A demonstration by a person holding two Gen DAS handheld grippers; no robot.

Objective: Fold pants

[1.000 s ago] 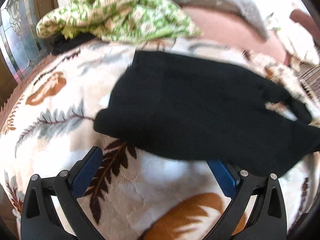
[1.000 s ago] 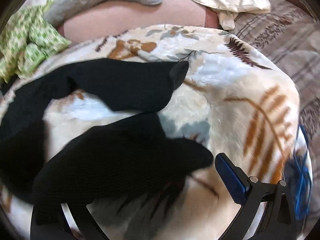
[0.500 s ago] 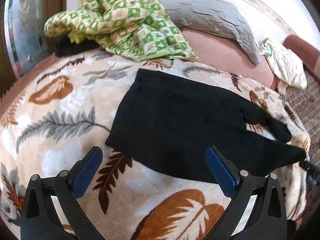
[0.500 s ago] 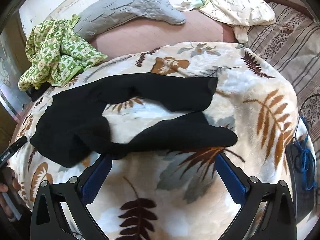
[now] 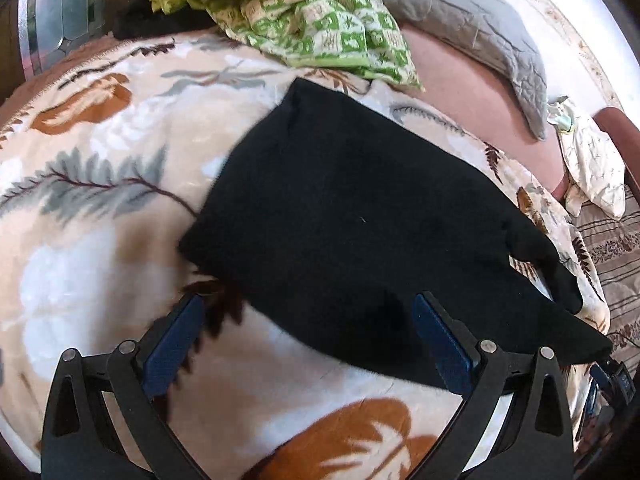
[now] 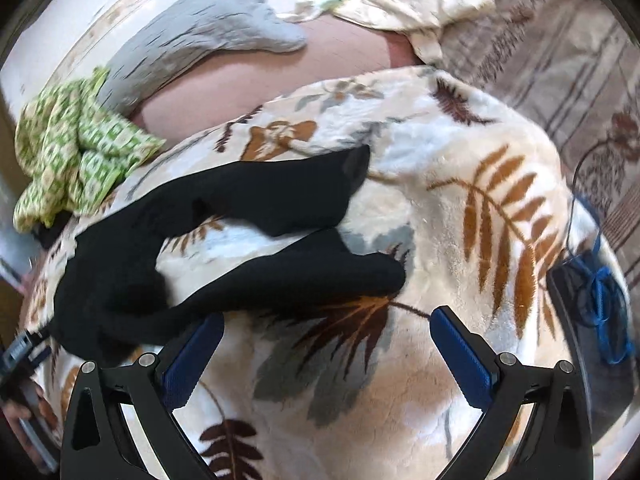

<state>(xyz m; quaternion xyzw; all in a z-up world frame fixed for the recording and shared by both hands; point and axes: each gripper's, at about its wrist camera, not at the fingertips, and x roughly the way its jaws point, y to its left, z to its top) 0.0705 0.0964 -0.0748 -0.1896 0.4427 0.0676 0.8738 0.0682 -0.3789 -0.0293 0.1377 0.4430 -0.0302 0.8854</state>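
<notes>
The black pants [image 5: 360, 216] lie spread on a cream blanket [image 5: 100, 208] printed with brown and grey leaves, which covers the bed. In the left wrist view the left hand-held gripper [image 5: 308, 332] hovers at the near edge of the pants' wide waist end: its jaws stand wide apart with nothing between them, the right blue pad overlapping the dark cloth and the left pad over bare blanket just beside the pants' near corner. From that corner the garment's long axis runs away to the right, narrowing toward the leg ends.

In the right wrist view the pants [image 6: 240, 240] show as a sideways V: the waist bunches at the left and the two legs reach rightward, split apart with a strip of blanket [image 6: 480, 208] between them. The farther leg ends in an open cuff pointing up and right; the nearer leg ends in a rounded tip just beyond the right hand-held gripper [image 6: 326, 344]. That gripper is also fully spread and empty, its left pad at the nearer leg's lower edge, its right pad over blanket.

Beyond the pants' waist lies a crumpled green-patterned cloth [image 5: 288, 16], and past that a grey pillow [image 6: 200, 32].
</notes>
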